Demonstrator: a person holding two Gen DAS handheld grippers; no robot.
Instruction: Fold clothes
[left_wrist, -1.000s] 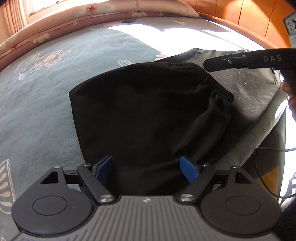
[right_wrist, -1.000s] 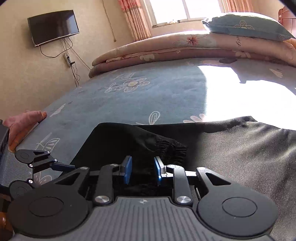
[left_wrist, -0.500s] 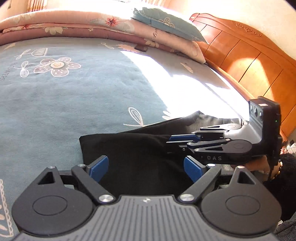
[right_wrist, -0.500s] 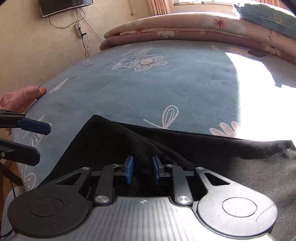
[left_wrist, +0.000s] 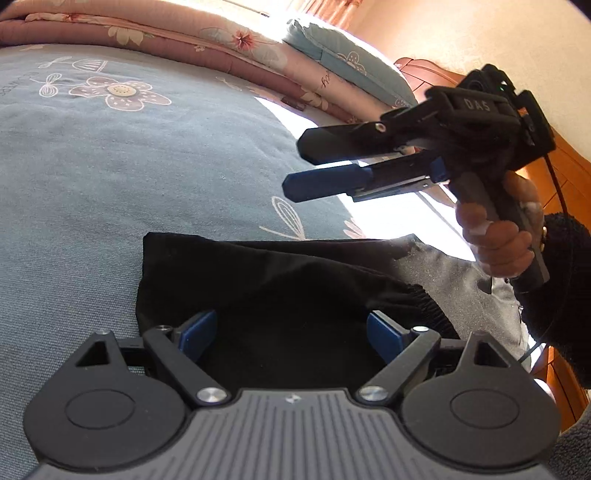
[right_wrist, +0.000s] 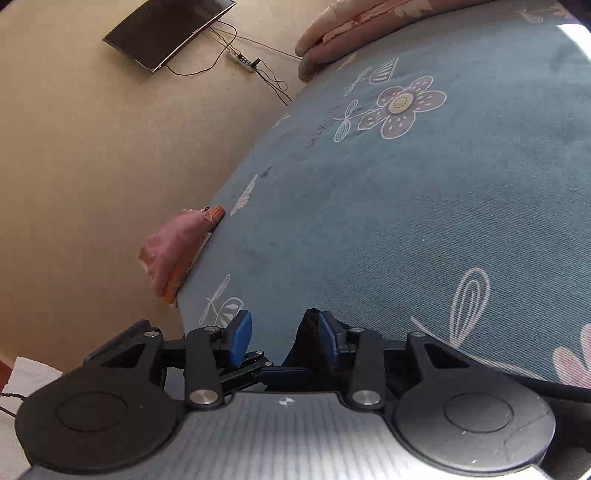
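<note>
- The left gripper (left_wrist: 291, 334) has its blue pads spread wide, holding nothing; it hovers low over the black garment (left_wrist: 280, 280), and whether it touches the cloth I cannot tell.
- The right gripper (left_wrist: 301, 164), seen from the left wrist camera, is raised in the air above the bed (left_wrist: 110, 184) and clear of the cloth; its two fingers are a little apart with nothing between them.
- A hand (left_wrist: 498, 229) in a dark sleeve (left_wrist: 565, 291) grips its handle.
- In the right wrist view the right gripper (right_wrist: 284, 338) shows a clear gap between its pads, only the blue bedspread and a black corner of cloth behind it.
- The garment lies flat near the bed's near edge, its long axis running left to right along that edge.
- Its gathered elastic band (left_wrist: 417, 299) sits towards the right end, where sunlight falls; its left end is a straight folded edge.
- Folded pink quilts (left_wrist: 166, 40) and a blue pillow (left_wrist: 351, 62) lie along the bed's far edge.
- A pink cloth (right_wrist: 173, 251) hangs at the bed's left edge.
</note>
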